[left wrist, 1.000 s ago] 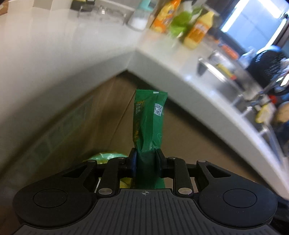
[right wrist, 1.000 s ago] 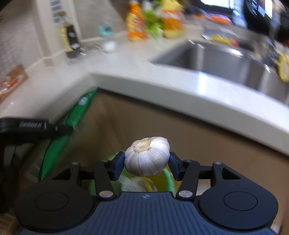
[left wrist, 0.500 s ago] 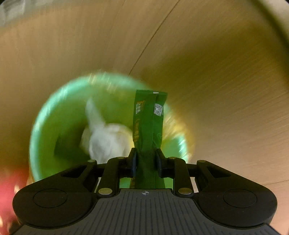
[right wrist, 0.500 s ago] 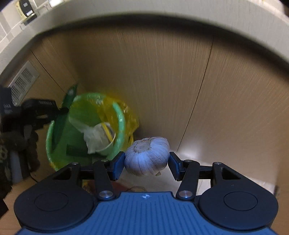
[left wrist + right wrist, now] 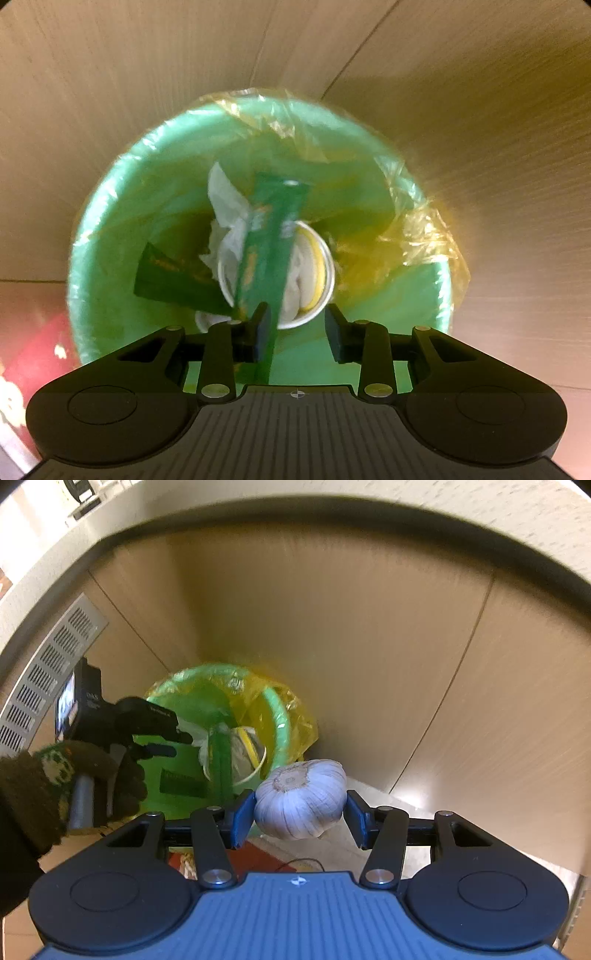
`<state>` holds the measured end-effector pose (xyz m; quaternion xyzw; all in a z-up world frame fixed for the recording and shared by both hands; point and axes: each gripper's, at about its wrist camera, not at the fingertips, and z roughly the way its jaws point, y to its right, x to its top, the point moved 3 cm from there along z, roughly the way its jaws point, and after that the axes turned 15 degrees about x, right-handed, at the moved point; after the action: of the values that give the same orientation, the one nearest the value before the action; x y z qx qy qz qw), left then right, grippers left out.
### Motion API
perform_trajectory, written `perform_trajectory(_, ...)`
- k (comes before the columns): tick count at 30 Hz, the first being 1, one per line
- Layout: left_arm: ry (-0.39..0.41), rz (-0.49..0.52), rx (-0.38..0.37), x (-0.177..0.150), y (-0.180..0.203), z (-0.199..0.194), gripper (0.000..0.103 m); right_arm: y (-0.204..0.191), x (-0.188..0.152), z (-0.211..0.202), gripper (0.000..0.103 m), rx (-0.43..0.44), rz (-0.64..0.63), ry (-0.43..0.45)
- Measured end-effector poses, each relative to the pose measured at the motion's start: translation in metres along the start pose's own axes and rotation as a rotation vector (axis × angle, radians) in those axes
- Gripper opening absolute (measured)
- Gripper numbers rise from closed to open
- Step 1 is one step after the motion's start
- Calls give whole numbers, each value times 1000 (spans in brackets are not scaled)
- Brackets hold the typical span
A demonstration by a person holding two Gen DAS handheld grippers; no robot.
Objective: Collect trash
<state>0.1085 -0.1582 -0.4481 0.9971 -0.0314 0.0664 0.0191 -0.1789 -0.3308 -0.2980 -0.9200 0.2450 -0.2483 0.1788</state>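
Wrapper (image 5: 271,236), green, blurred, hanging over bin (image 5: 110,236) mouth, lying against one pad only. Left gripper (image 5: 297,334) just opened, jaws apart, no squeeze on wrapper. Inside lined bin: paper cup (image 5: 317,280), tissue (image 5: 225,199), another wrapper. Right gripper (image 5: 301,821) clamped on garlic (image 5: 301,799), beside bin rim. Gloved hand (image 5: 92,779) on left handle.

Glossy plastic bin liner (image 5: 417,221)

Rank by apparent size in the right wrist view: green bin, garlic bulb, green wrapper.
1. green bin, largest
2. garlic bulb, though it sits close to the camera, which inflates it
3. green wrapper, a thin blurred strip over the bin
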Motion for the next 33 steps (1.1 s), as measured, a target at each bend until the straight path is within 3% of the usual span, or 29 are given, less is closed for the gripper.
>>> perform_trajectory(3,37,-21,-45,-3,-17,-24,36,-10,1,10,52,11,-16,-27)
perform_trajectory(11,164,96,-25,-23,-50,-100,36,-64,31,50,52,60,-118,-65)
perform_trajectory(18,218,67,-81,-21,-82,-138,36,-114,73,94,52,91,-204,-53)
perform_trajectory(23,236,42,-112,-25,-106,-152,36,-123,100,128,58,126,-118,-87)
perform_trajectory(29,302,48,-153,-36,-122,-181,36,-130,110,119,58,107,-115,-34)
perform_trajectory(33,431,38,-204,-40,-129,-240,36,-149,110,92,58,108,-155,16)
